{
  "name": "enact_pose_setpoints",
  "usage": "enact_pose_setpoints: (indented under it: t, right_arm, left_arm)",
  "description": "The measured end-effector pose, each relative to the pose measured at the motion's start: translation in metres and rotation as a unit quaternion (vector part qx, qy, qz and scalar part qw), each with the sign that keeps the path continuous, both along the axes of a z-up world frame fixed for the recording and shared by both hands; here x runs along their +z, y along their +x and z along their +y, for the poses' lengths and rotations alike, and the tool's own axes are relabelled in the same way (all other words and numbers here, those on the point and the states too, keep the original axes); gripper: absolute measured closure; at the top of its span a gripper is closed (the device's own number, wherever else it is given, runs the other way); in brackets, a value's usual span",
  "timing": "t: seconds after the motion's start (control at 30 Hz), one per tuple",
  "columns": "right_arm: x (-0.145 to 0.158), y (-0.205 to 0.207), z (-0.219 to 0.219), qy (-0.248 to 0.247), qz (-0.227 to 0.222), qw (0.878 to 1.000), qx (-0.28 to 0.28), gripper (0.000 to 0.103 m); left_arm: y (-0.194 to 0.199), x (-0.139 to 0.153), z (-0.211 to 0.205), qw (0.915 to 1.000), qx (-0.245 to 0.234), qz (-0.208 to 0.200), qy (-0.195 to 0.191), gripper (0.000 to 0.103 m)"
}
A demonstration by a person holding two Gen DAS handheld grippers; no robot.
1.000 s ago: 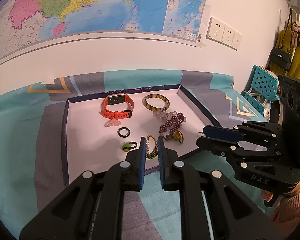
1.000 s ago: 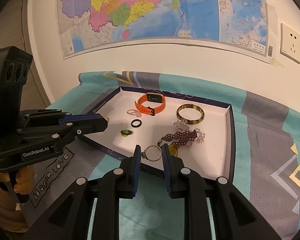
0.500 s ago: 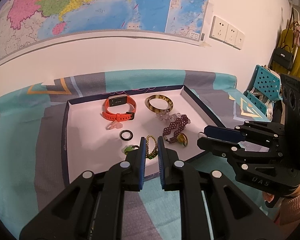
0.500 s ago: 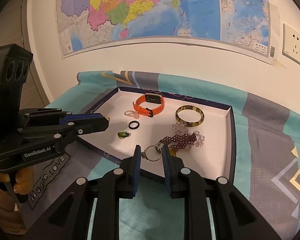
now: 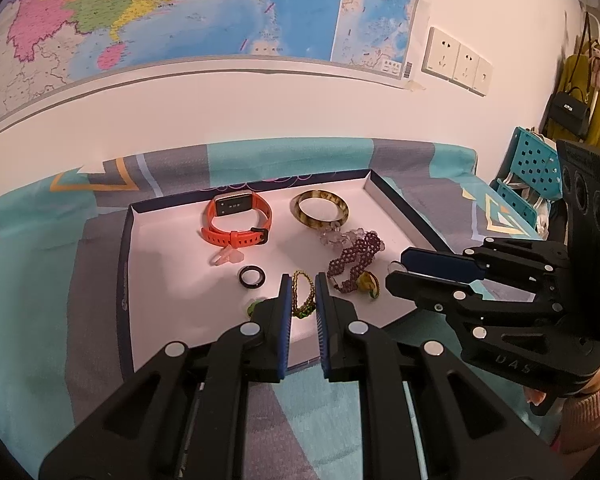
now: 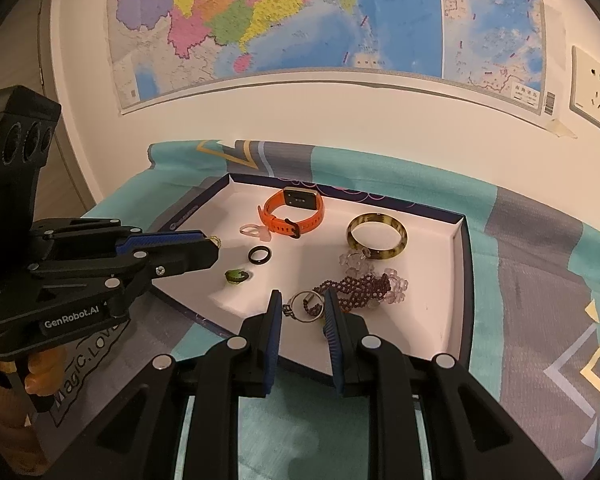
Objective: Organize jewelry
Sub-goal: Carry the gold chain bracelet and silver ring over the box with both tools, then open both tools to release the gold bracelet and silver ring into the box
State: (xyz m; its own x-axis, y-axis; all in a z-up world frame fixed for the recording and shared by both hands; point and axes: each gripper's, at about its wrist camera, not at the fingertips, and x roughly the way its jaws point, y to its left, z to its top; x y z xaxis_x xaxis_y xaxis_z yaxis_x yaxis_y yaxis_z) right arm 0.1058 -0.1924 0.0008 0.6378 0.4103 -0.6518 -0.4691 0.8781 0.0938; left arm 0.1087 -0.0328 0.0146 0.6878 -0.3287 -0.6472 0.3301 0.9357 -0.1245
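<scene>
A white-lined tray (image 5: 126, 264) with a dark blue rim lies on the cloth. In it are an orange watch (image 5: 236, 236), a tortoiseshell bangle (image 5: 341, 212), a black ring (image 5: 241, 277), a green ring (image 5: 254, 307) and a purple beaded bracelet (image 5: 352, 258). Over the tray's near edge my left gripper (image 5: 303, 284) is shut on a green-gold beaded chain (image 5: 302, 313). From the right wrist view, the chain's end pokes out of the left gripper (image 6: 214, 246). My right gripper (image 6: 303, 304) is shut on a silver ring (image 6: 306, 321), near the tray's (image 6: 466, 280) front edge, and shows as the right gripper (image 5: 396, 269) beside the left.
A teal and grey patterned cloth (image 5: 40, 280) covers the surface up to a wall with a map (image 5: 180, 8) and sockets (image 5: 456, 60). A blue perforated basket (image 5: 534, 168) and a hanging black bag (image 5: 568, 112) stand at the far right. A person's fingers (image 6: 40, 372) hold the left gripper.
Both grippers keep their hold and stay almost still. The tray sits slightly lower in the left wrist view than a second ago.
</scene>
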Motion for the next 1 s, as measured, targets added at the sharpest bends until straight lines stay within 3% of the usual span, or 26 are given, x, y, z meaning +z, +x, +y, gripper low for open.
enact_pose_setpoints:
  t: [1.0]
  right_arm:
    - [-0.029,0.037,0.017,-0.038,0.04,0.998,0.001,0.083]
  left_arm:
    - [0.039,-0.041,-0.001,0.9974,0.031,0.064,0.012,0.091]
